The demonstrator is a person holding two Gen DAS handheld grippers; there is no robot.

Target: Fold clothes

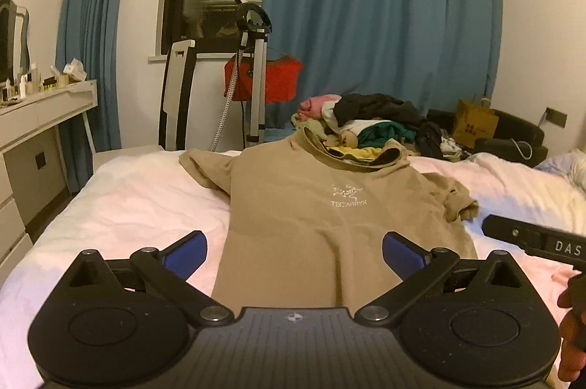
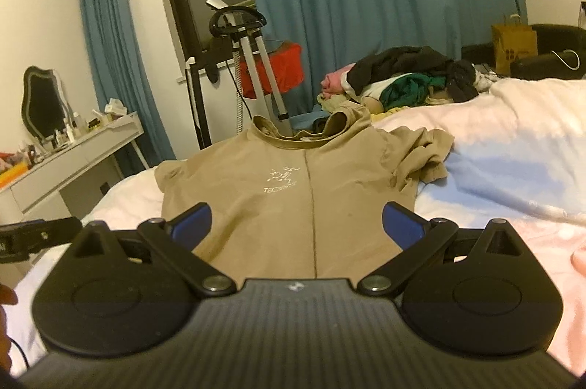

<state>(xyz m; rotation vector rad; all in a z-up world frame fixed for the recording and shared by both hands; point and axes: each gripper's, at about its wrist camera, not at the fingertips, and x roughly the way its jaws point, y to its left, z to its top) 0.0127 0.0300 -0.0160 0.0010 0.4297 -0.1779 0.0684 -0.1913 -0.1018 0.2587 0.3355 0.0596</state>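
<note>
A tan T-shirt (image 1: 311,217) with a white chest logo lies spread front-up on the pink bed sheet (image 1: 128,206), collar at the far end, right sleeve crumpled. My left gripper (image 1: 295,255) is open and empty, above the shirt's near hem. My right gripper (image 2: 296,228) is open and empty, above the same shirt (image 2: 293,187) near its lower part. The right gripper's body shows at the right edge of the left wrist view (image 1: 534,239); the left gripper's body shows at the left edge of the right wrist view (image 2: 36,235).
A pile of mixed clothes (image 1: 373,121) lies beyond the collar. A garment steamer stand (image 1: 252,59) with a red garment, a chair (image 1: 175,96) and a dresser (image 1: 44,118) stand at the left. A paper bag (image 1: 474,123) and blue curtains are behind the bed.
</note>
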